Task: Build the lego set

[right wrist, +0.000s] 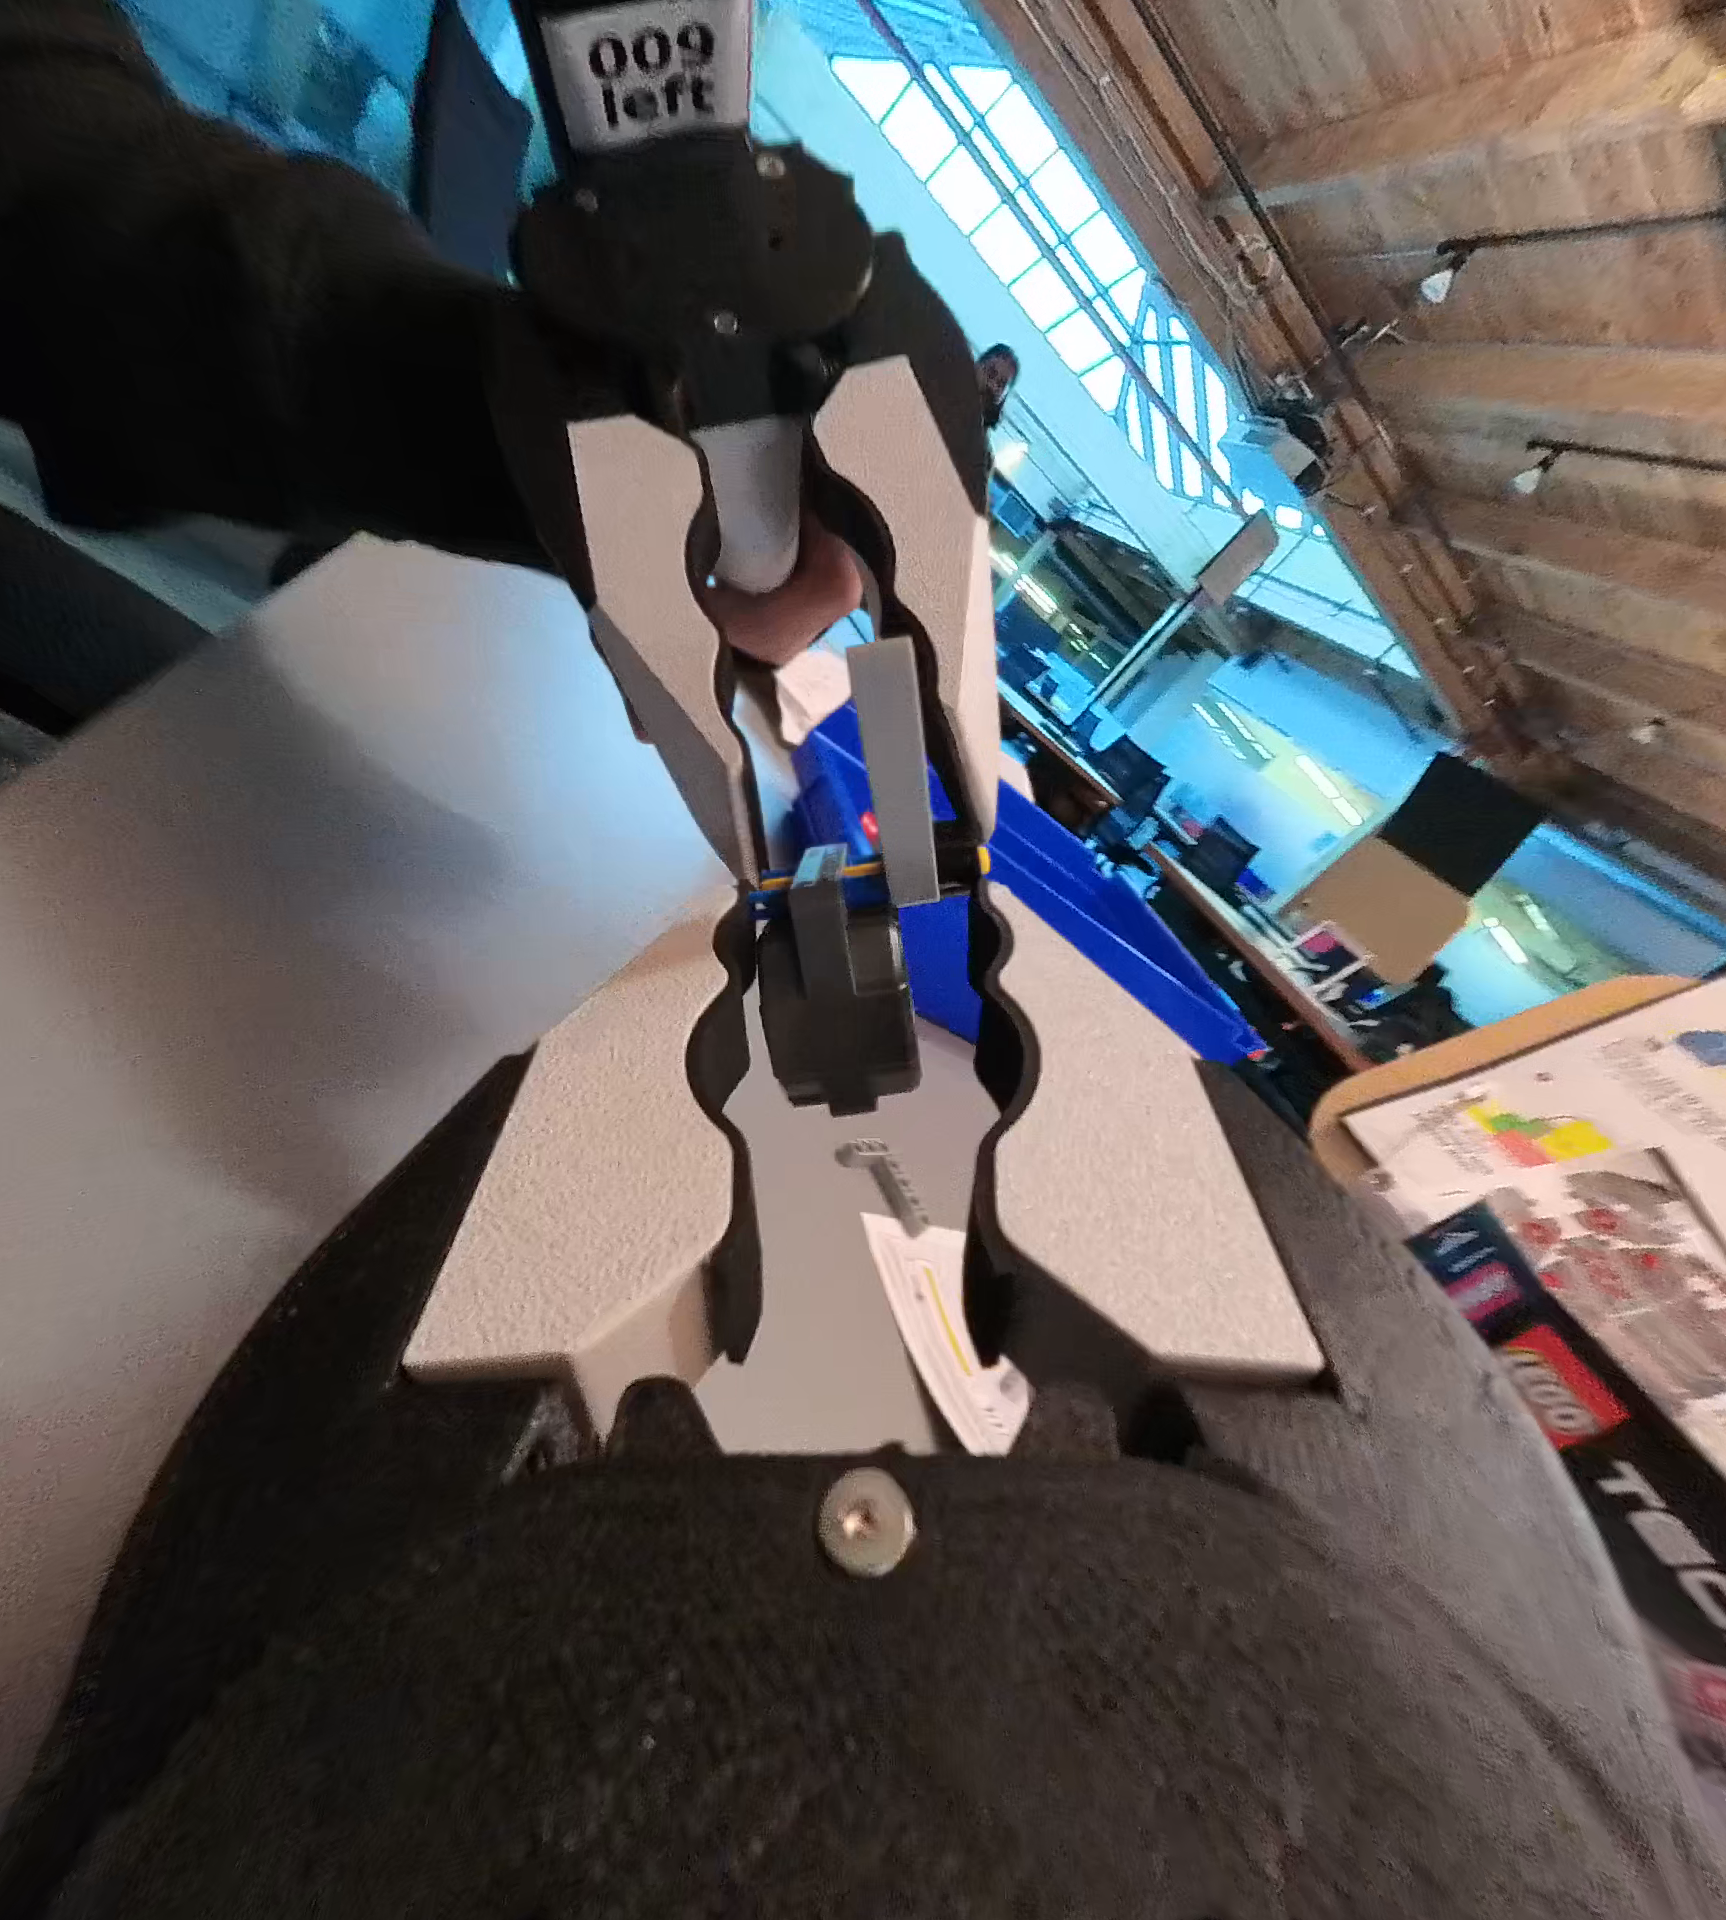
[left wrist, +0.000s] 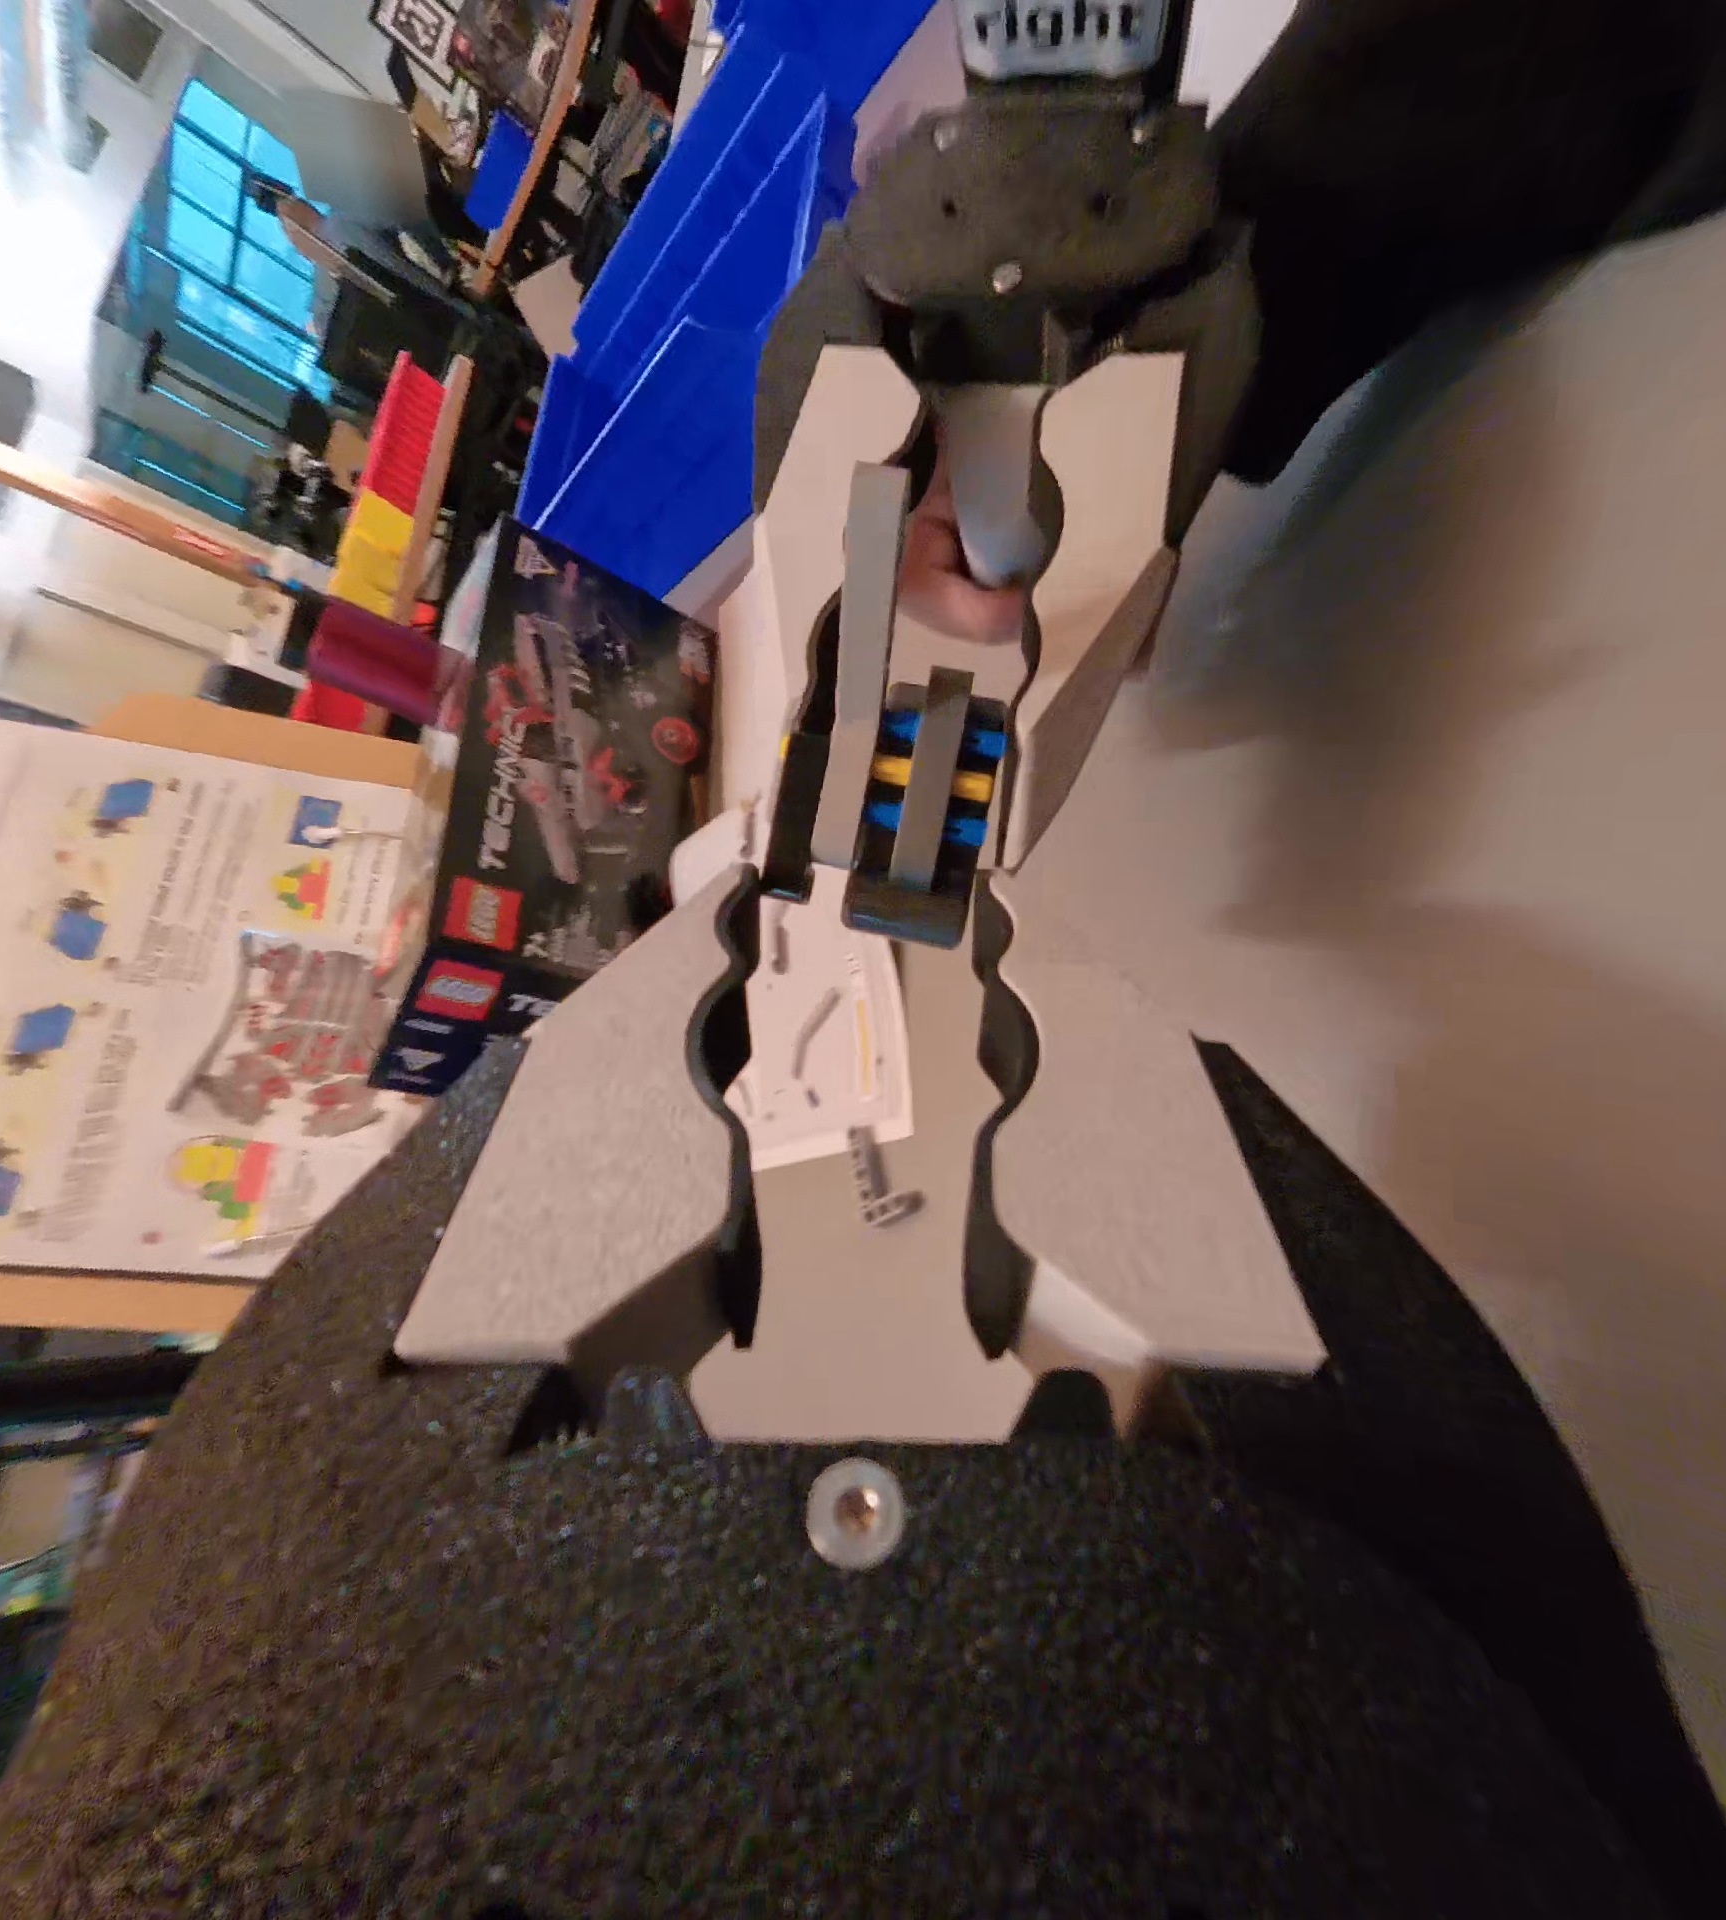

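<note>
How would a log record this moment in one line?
left hand-held gripper: shut on lego assembly | right hand-held gripper: shut on it | assembly: held above table

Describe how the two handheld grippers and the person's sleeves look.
Both grippers are alike: the left gripper and the right gripper each have two flat, light grey fingers with wavy black inner edges, on a speckled black body with a silver screw. Each carries a white label on its front. The sleeves are black.

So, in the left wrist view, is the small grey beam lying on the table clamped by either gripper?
No, the small grey beam lies loose on the table, with nothing gripping it.
</note>
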The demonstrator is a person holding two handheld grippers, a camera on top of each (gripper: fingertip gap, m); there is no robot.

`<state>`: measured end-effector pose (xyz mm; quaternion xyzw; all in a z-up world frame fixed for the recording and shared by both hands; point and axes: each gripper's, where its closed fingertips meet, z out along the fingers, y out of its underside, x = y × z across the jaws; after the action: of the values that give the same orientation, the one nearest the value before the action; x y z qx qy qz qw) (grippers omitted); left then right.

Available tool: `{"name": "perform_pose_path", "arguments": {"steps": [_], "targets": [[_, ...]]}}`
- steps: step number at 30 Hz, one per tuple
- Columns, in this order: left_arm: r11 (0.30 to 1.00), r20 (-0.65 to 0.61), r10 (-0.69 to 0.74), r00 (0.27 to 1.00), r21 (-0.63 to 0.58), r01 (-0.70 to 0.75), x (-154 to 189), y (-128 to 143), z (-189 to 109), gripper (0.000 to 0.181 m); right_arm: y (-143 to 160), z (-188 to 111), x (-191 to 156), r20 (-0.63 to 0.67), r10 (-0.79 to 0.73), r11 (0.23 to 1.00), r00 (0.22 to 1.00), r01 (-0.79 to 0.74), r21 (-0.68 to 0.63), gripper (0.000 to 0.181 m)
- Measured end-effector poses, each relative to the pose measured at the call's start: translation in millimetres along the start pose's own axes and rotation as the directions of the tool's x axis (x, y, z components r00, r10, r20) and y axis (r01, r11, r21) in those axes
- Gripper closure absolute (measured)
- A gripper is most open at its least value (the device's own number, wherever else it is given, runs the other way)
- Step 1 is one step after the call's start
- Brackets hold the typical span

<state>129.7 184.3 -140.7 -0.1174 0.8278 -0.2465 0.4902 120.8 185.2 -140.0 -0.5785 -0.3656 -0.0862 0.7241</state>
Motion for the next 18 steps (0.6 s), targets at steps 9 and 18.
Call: {"name": "perform_pose_path", "arguments": {"steps": [9,18], "targets": [[0.990,0.036,0.119,0.992,-0.081,-0.116,2,-1,4,0.139,5,2,5,-0.050,-0.052,0.997,0.997,0.049,-0.053,0.150],[0.982,0.071,0.129,0.989,-0.147,-0.117,1,3,8,0.139,10,5,6,-0.061,-0.076,0.991,0.995,0.069,-0.110,0.150]]}}
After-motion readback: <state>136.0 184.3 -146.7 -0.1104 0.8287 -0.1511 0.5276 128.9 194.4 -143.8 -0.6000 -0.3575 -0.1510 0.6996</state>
